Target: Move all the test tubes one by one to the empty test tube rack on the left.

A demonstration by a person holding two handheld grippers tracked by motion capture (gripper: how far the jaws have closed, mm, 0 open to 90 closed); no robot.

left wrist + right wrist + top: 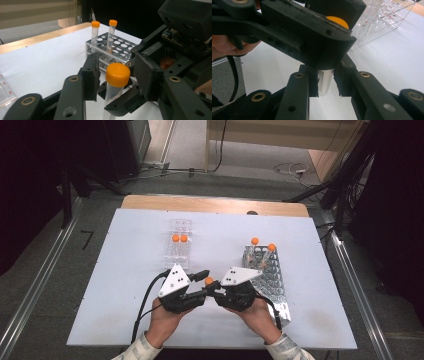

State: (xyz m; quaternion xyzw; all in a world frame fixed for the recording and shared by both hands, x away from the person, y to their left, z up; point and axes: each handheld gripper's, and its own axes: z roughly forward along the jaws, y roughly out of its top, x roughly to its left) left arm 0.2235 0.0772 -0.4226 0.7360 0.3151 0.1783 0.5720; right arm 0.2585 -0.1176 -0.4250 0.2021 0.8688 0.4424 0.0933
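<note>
A clear tube with an orange cap (209,280) stands upright between my two grippers near the table's front. My right gripper (218,291) is shut on the tube's body (325,81), its pads (340,80) pressing both sides. My left gripper (205,284) comes in from the left at cap height. In the left gripper view its jaws (117,67) flank the orange cap (117,74), with a narrow gap on each side, so it is open. The left gripper's black jaw (307,32) hides most of the cap (338,22) in the right gripper view.
A metal tube rack (267,275) stands to the right with two orange-capped tubes (255,241) at its far end. A clear plastic rack (179,240) with two orange-capped tubes stands farther back at centre. Everything rests on a white board (125,285).
</note>
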